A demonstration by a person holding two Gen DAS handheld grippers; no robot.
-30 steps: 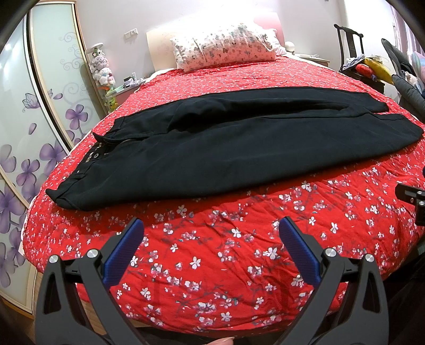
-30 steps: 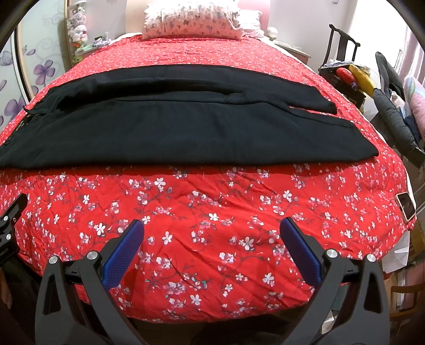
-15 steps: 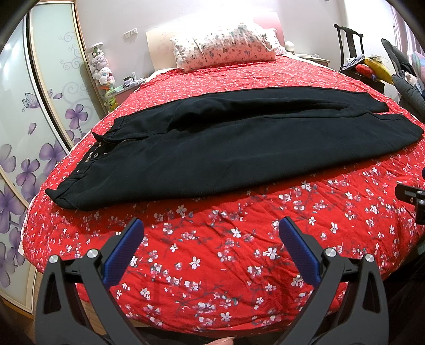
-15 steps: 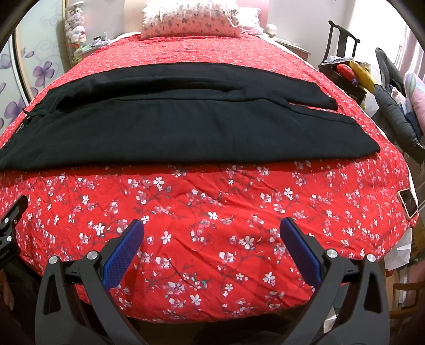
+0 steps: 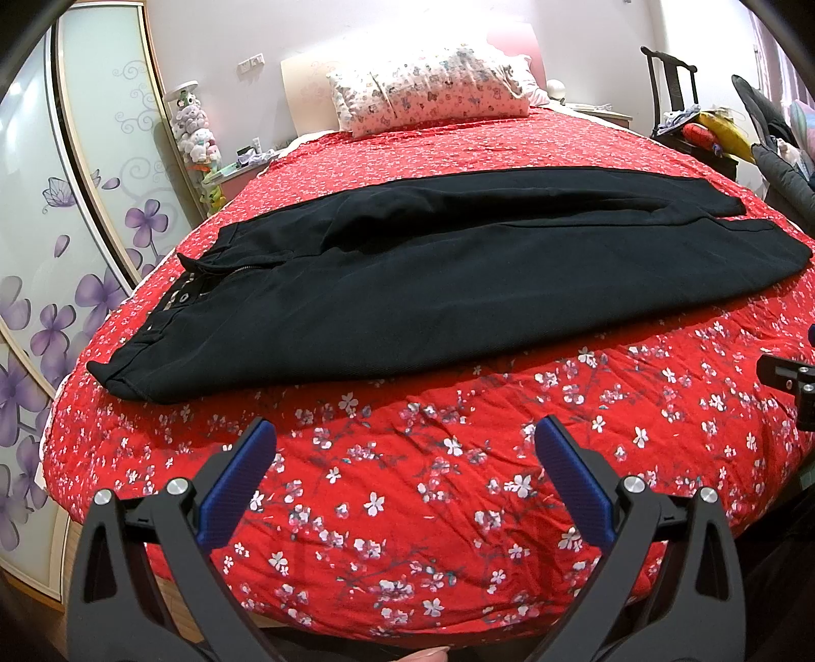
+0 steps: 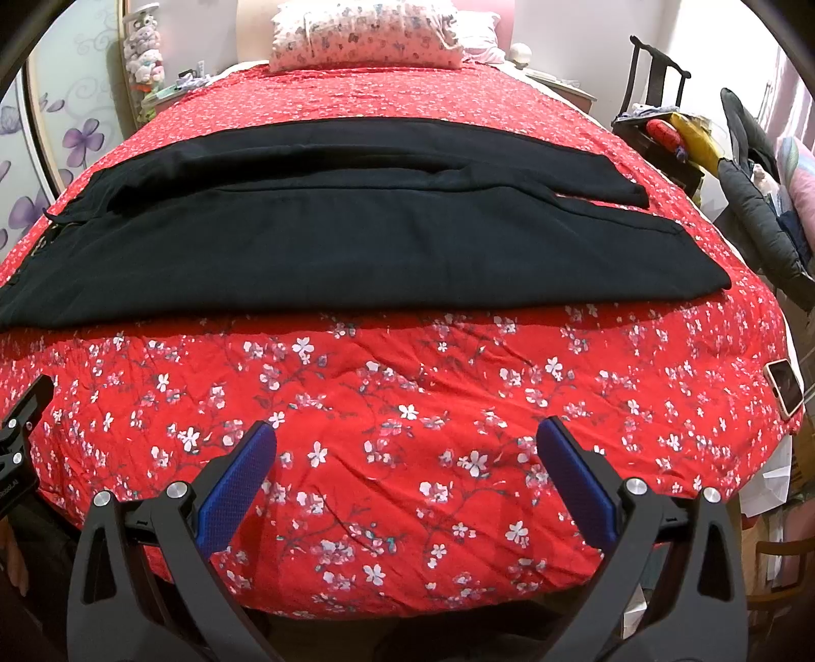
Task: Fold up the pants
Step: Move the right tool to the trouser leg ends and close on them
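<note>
A bed under a red quilt with white blossoms fills the room, with a floral pillow against a pale headboard and white wall. To the left stand frosted sliding doors printed with purple flowers, beside a small shelf of plush toys. On the right, a dark wooden chair holds piled clutter.

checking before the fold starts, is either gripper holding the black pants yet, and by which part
Nothing is held. The left gripper and right gripper both stand open above the red floral bedspread, short of the black fabric pants.
</note>
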